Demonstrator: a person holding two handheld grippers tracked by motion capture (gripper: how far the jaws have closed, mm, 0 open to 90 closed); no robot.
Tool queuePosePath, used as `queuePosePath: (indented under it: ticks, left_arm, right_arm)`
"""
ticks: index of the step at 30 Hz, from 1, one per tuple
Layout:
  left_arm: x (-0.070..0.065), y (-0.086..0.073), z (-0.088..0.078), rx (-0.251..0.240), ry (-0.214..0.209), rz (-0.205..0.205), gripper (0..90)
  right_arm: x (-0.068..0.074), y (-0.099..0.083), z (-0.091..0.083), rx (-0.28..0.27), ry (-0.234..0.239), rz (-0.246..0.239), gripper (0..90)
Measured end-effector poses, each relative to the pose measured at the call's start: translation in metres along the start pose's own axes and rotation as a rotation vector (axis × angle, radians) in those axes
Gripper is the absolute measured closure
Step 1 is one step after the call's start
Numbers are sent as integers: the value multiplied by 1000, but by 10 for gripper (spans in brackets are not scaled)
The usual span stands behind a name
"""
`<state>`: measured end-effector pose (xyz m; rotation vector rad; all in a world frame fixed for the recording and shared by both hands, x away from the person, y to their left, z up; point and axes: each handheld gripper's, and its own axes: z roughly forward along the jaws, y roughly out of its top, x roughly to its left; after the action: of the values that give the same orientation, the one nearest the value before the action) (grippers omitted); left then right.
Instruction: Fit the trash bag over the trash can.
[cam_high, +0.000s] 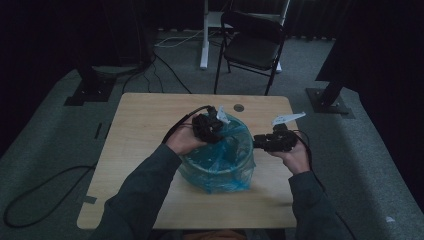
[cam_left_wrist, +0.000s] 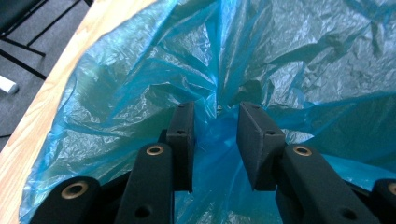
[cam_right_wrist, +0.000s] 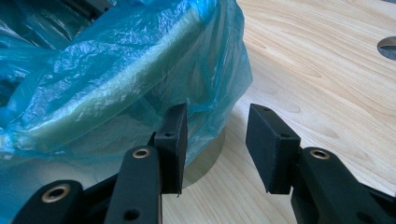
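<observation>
Both grippers work our blue bag (cam_high: 225, 165) over the bin (cam_right_wrist: 205, 161). We have the left gripper (cam_left_wrist: 215, 140) part-closed around a fold, pads not pressing. Our right gripper (cam_right_wrist: 215, 144) gapes empty at the right rim.

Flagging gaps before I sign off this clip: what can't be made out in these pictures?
- Bin: right gripper view, the blue bag covers all but a strip of its base.
- Left gripper: left gripper view, bag film lies between the jaws; whether the pads press it is unclear.
- Bin's inside: high view, too dark and small to tell any contents.
</observation>
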<state>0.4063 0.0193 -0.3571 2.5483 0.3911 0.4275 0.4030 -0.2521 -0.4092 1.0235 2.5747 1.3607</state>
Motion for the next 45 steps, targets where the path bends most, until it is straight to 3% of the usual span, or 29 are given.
queuePosePath:
  ticks: [3,14,21,28,35,40,45]
  left_arm:
    - [-3,2,3,39,9,36,669]
    - [-10,8,10,96,48,96,642]
    - [-14,13,20,139,44,130,613]
    - [-18,14,35,221,31,167,589]
    - [-21,13,40,258,22,179,582]
    - [-23,13,44,291,-23,190,562]
    - [-22,13,42,279,-4,181,551]
  right_arm:
    - [0,0,1,-3,2,-3,579]
    - [1,0,3,1,5,-6,578]
    - [1,0,3,1,7,-6,576]
    - [0,-1,1,-2,7,-6,574]
    - [0,-2,1,-2,7,-4,572]
    - [1,-1,2,-1,10,-6,570]
    - [1,-1,2,0,10,-5,568]
